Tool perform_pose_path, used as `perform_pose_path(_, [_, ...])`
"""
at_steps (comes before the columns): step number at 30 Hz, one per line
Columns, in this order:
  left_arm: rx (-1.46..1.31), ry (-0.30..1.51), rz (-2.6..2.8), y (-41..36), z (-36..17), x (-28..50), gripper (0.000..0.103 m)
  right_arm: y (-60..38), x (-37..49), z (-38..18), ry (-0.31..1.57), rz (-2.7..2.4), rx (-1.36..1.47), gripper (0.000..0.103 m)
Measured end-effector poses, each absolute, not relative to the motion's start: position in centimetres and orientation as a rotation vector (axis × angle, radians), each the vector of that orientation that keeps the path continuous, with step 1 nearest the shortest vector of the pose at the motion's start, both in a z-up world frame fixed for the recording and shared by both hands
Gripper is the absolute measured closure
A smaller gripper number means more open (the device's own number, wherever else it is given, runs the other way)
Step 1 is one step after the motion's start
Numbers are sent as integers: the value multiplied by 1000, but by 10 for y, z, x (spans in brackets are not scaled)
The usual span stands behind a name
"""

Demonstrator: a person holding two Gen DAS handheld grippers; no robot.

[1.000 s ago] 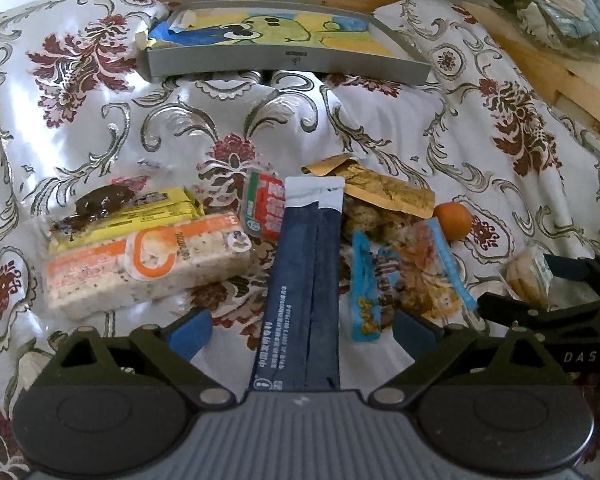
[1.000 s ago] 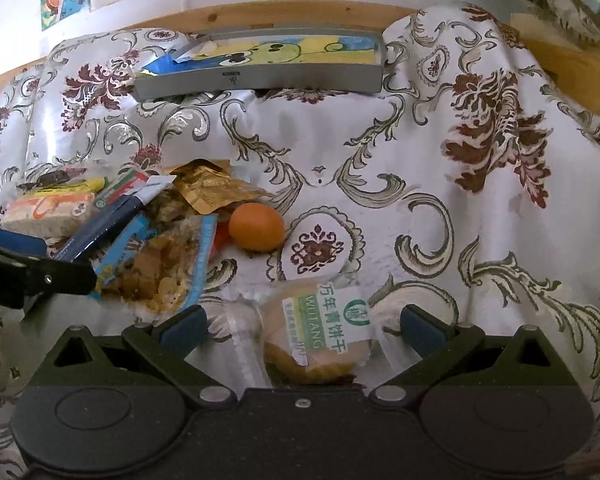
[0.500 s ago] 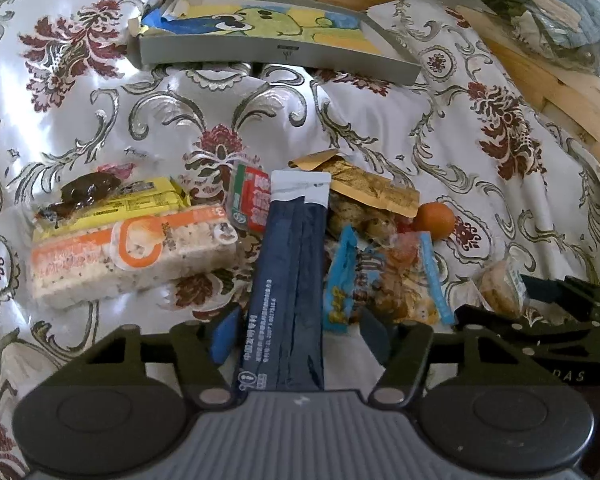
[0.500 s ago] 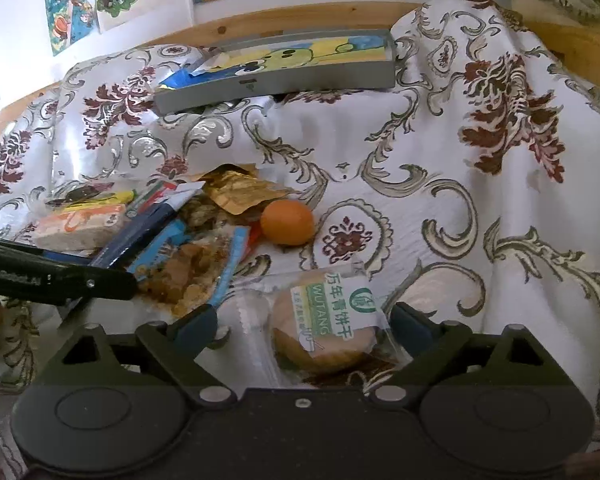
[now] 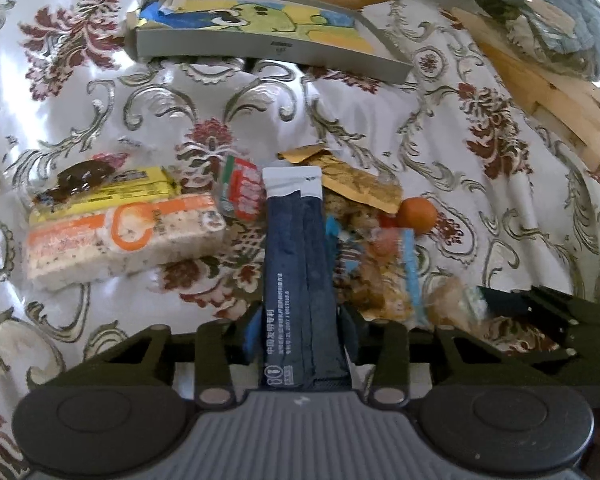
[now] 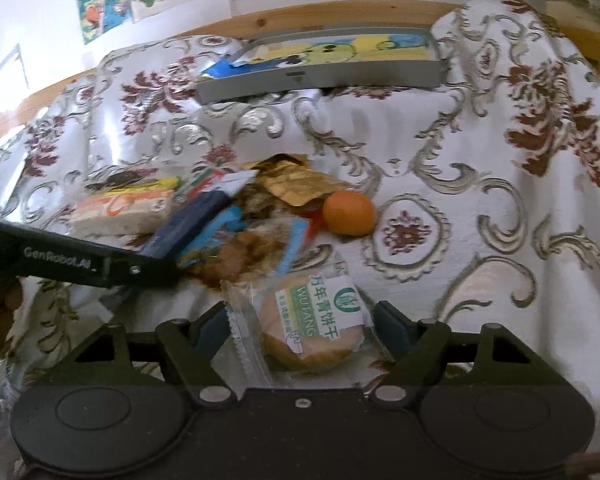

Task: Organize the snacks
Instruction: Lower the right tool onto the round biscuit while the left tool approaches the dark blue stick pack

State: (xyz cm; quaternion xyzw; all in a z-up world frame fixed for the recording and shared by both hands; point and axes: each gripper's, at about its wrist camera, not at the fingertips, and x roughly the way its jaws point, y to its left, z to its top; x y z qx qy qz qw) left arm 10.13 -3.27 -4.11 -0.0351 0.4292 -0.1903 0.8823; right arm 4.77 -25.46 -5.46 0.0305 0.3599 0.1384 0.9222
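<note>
White satin cloth with maroon flowers and silver scrolls (image 5: 148, 92) covers the surface, with a grey tray lined by a cartoon picture (image 5: 260, 46) lying far ahead of both tongs. Left gripper (image 5: 300, 330) is closing, its blue pads against both sides of the long dark navy stick sachet (image 5: 296, 264) running straight ahead between them. Left of it lie an orange-and-white rice cracker pack (image 5: 120, 240) and a small red packet (image 5: 242, 194). Right gripper (image 6: 300, 322) is closing around the round clear-wrapped biscuit with a green label (image 6: 312, 332); its pads look just short of the wrapper. A small orange (image 6: 348, 214) sits just beyond.
</note>
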Motion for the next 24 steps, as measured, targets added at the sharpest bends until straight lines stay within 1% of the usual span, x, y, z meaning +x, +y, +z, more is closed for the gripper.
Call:
perform_pose_path(5, [-46, 891, -399, -37, -45, 110, 57, -243, 46, -56, 739, 311, -3, 19])
perform_pose_path(7, [-63, 894, -404, -36, -46, 114, 52, -242, 45, -57, 741, 314, -11, 18])
perform_pose_path(10, [-84, 898, -404, -33, -47, 115, 53, -240, 45, -58, 742, 314, -30, 18])
perform_pose_path(11, [-79, 900, -403, -33, -47, 114, 54, -240, 44, -59, 740, 312, -38, 19])
perform_pose_path(12, [-72, 901, -396, -33, -47, 113, 58, -239, 43, -59, 739, 308, -44, 21])
perform_pose_path(13, [-72, 904, -394, -33, -47, 113, 60, -239, 43, -59, 737, 299, -53, 26])
perform_pose_path(15, [-88, 913, -389, -31, -45, 111, 62, -239, 41, -59, 732, 290, -59, 29])
perform_pose_path(20, [-148, 939, -398, -26, -40, 104, 66, -240, 38, -55, 726, 274, -57, 42])
perform_pose_path(23, [-167, 961, -410, -27, -36, 96, 68, -239, 34, -52, 720, 269, -53, 47])
perform_pose_path(24, [-172, 964, -419, -27, -35, 93, 69, -239, 33, -51, 720, 271, -54, 47])
